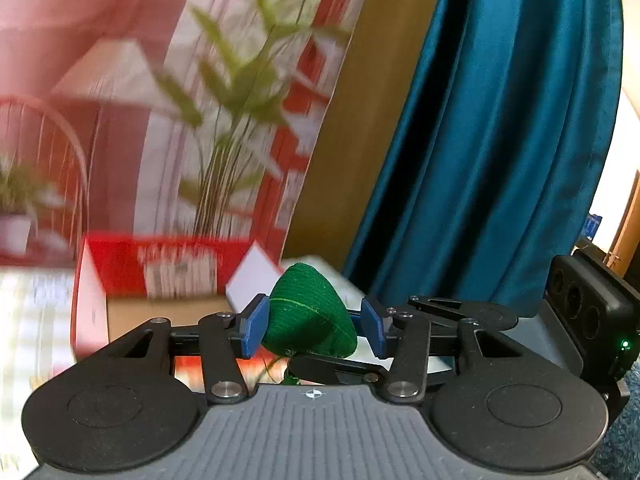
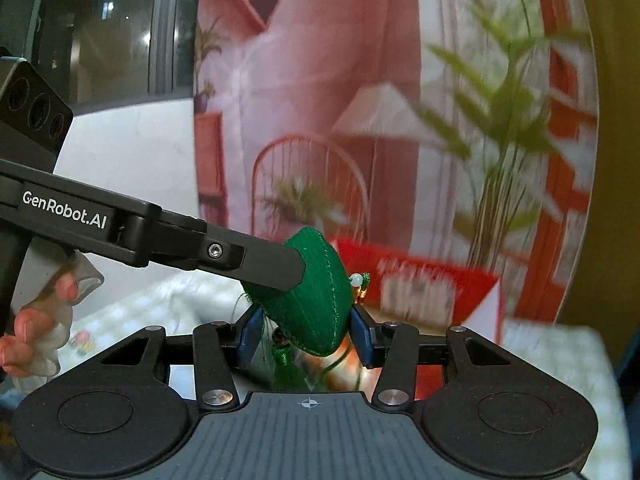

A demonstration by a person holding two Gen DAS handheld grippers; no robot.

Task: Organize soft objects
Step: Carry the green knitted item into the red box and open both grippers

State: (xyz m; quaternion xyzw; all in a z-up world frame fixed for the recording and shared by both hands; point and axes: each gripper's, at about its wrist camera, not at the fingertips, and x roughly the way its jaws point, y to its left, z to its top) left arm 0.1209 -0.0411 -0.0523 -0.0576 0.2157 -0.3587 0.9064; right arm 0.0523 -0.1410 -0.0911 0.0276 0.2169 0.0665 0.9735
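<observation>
A green cone-shaped stuffed sachet (image 1: 308,316) with a green tassel and a bead hangs in the air between both grippers. In the right wrist view the sachet (image 2: 316,304) sits between the blue pads of my right gripper (image 2: 306,336), which press on both its sides. My left gripper (image 1: 316,320) straddles the same sachet: its left pad touches the fabric, while a thin gap shows at its right pad. One black finger (image 2: 276,266) of the left gripper lies across the sachet's upper left. A right-gripper finger (image 1: 332,366) passes under the sachet.
A red and white box (image 1: 160,264) stands just behind on a pale checked cloth (image 2: 560,360). A teal curtain (image 1: 500,140) hangs at the right. A printed backdrop with a leafy plant (image 2: 500,100) fills the rear. A person's hand (image 2: 28,340) grips the left tool.
</observation>
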